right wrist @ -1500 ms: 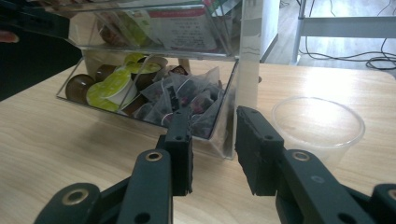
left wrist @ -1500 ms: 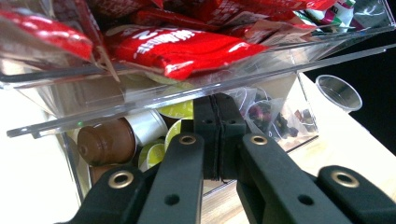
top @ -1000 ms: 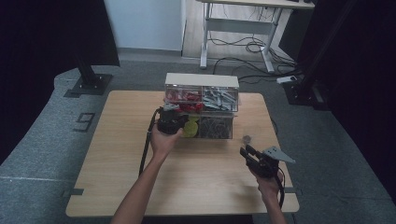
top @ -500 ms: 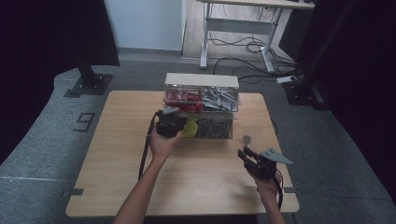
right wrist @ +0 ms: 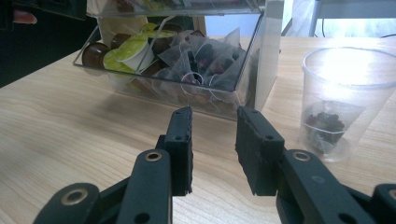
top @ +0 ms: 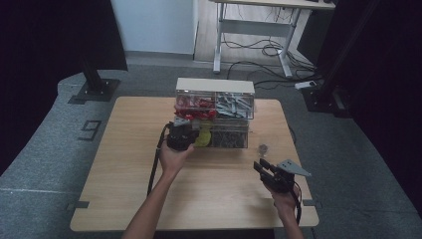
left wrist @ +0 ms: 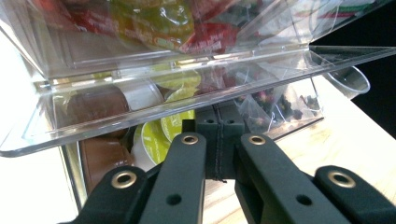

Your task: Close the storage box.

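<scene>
The left tongs [left wrist: 219, 149], pressed together with nothing between them, sit under the raised clear lid [left wrist: 154, 107] of the organiser's [top: 214, 112] lower compartment. The lid could drop if they slip. The right tongs [right wrist: 214, 140] rest spread and empty on the bench [top: 124, 164]. The right gripper view reveals a tea bag [right wrist: 329, 122] inside the plastic cup [right wrist: 348, 100]; the high view cannot resolve it.

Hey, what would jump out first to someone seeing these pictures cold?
The clear organizer box at the table's far middle, packed with red and yellow-green packets, capsules and tea bags. The left tool, shut, sits under its lifted clear flap. By the open right tool stands a plastic cup holding one tea bag.
</scene>
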Action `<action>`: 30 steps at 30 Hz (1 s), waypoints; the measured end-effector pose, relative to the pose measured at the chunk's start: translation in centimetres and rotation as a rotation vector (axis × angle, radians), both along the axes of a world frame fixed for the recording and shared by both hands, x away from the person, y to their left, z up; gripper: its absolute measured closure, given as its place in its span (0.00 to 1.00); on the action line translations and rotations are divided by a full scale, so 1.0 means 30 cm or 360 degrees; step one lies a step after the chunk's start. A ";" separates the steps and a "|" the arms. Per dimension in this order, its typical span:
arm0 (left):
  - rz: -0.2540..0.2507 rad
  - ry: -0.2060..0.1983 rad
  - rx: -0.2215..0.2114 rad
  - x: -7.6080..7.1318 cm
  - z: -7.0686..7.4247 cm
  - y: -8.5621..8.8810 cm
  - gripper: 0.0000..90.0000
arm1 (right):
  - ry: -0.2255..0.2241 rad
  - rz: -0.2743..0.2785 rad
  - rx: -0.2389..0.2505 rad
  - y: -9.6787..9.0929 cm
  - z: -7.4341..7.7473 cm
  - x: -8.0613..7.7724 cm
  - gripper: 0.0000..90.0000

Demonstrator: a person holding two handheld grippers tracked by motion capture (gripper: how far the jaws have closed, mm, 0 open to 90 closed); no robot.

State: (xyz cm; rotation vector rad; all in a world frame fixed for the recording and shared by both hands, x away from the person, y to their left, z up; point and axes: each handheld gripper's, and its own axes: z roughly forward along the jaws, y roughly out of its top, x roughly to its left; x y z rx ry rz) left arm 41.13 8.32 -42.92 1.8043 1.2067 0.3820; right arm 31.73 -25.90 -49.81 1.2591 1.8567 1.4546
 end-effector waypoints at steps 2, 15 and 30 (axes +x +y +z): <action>0.0000 -0.0001 -0.0005 -0.004 -0.002 -0.001 1.00 | 0.0001 -0.0001 0.0000 -0.002 -0.004 0.001 0.73; -0.0009 0.0023 0.0002 -0.027 -0.035 0.000 1.00 | 0.0015 0.0003 0.0000 -0.003 -0.012 -0.001 0.72; -0.0008 0.0070 -0.0008 -0.045 -0.103 0.009 1.00 | 0.0023 -0.0008 -0.0007 -0.010 -0.017 0.000 0.72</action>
